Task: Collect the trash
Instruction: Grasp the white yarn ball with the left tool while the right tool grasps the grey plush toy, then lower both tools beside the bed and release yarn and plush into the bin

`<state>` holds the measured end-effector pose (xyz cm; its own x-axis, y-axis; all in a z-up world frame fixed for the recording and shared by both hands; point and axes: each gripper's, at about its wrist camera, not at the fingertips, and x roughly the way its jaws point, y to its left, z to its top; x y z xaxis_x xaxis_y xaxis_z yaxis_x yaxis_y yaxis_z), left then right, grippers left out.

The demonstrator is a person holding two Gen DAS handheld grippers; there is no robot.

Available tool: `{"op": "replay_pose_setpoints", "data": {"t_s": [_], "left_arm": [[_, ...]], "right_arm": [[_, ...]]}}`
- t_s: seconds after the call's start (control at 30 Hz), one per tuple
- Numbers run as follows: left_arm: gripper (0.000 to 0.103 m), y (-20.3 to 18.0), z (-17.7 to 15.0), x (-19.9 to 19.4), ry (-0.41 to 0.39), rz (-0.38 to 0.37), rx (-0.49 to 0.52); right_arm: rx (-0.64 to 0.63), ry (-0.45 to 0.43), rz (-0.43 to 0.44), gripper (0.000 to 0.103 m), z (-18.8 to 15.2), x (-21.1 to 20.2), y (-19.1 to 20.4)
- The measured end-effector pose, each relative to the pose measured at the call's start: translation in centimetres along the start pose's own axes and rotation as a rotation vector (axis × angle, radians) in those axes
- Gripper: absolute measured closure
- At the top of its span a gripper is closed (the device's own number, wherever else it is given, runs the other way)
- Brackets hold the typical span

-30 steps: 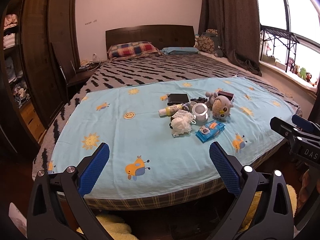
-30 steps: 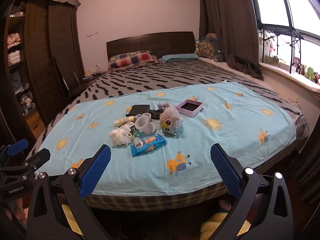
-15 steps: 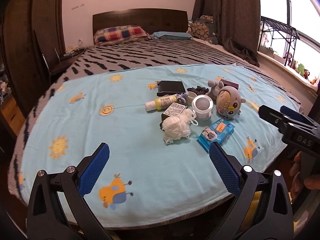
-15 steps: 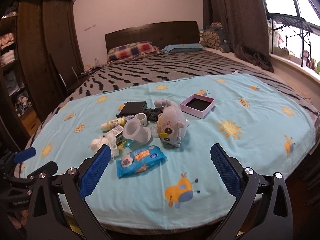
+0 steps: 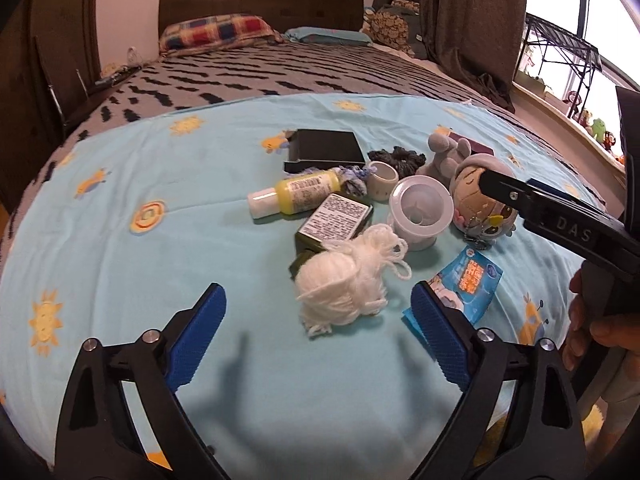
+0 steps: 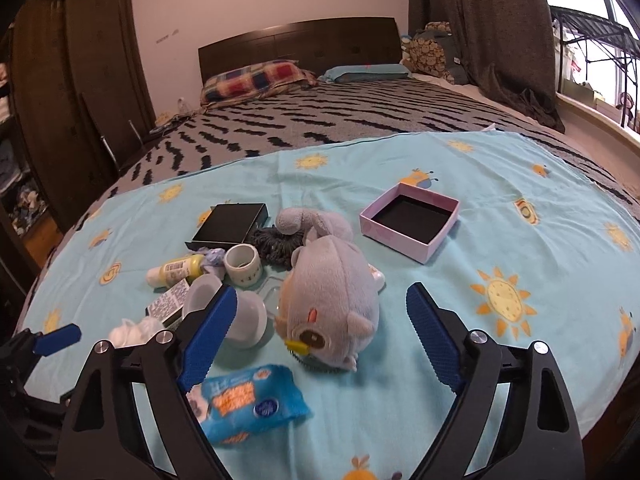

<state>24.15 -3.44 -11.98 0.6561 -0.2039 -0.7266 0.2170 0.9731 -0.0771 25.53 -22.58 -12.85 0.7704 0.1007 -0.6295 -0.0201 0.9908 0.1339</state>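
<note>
A cluster of items lies on the light-blue sheet (image 5: pixel 120 272). My left gripper (image 5: pixel 318 334) is open and empty, just short of a white yarn ball (image 5: pixel 344 280). Behind it are a dark printed box (image 5: pixel 334 224), a yellow bottle (image 5: pixel 296 196), a white cup (image 5: pixel 420 212), a tape roll (image 5: pixel 383 180) and a blue wipes packet (image 5: pixel 466 284). My right gripper (image 6: pixel 316 336) is open and empty, its fingers either side of a grey plush toy (image 6: pixel 332 300). The wipes packet (image 6: pixel 244 404) lies under its left finger.
A black box (image 6: pixel 230 226), a dark scrunchie (image 6: pixel 276 246) and an open pink box (image 6: pixel 412 220) lie farther back. Pillows and a headboard (image 6: pixel 300 44) are at the far end. A wardrobe (image 6: pixel 72 120) stands left, curtains and a window sill right.
Both grippers have moved forward and down toward the cluster, so the items look much larger. Both stay open and empty.
</note>
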Motion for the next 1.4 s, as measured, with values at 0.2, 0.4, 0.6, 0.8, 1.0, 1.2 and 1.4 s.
{"op": "replay_pose_setpoints", "data": {"t_s": [0.2,0.4,0.6,0.8,1.0,1.2,1.4], "left_arm": [[0.050,-0.3,0.4,3.4,0.064,-0.045,0.003],[0.060,-0.3,0.8,3.1,0.037,-0.035,0.007],[0.061,-0.2,1.5,-1.0,-0.047,-0.003,0.007],[0.061,-0.7,1.3,-6.7,-0.128,-0.002,0.018],[0.061,-1.2,-1.0,-11.7,-0.174,-0.015,0.010],[0.061,-1.8,-4.9,-14.7,-0.164,-0.032,-0.001],[0.061,-1.9,-9.6,-15.5,-0.121,-0.033,-0.010]], "right_arm": [[0.007,0.071,0.026,0.035,0.0,3.3,-0.3],[-0.004,0.056,0.017,0.046,0.2,3.3,-0.5],[-0.031,-0.016,-0.012,0.047,1.3,-0.3,-0.1],[-0.057,-0.096,0.002,0.047,1.7,-6.9,1.2],[-0.079,-0.144,0.039,0.047,0.2,-12.8,2.6],[-0.088,-0.140,0.073,0.047,-3.6,-17.3,3.3],[-0.089,-0.093,0.074,0.047,-7.8,-19.2,3.3]]}}
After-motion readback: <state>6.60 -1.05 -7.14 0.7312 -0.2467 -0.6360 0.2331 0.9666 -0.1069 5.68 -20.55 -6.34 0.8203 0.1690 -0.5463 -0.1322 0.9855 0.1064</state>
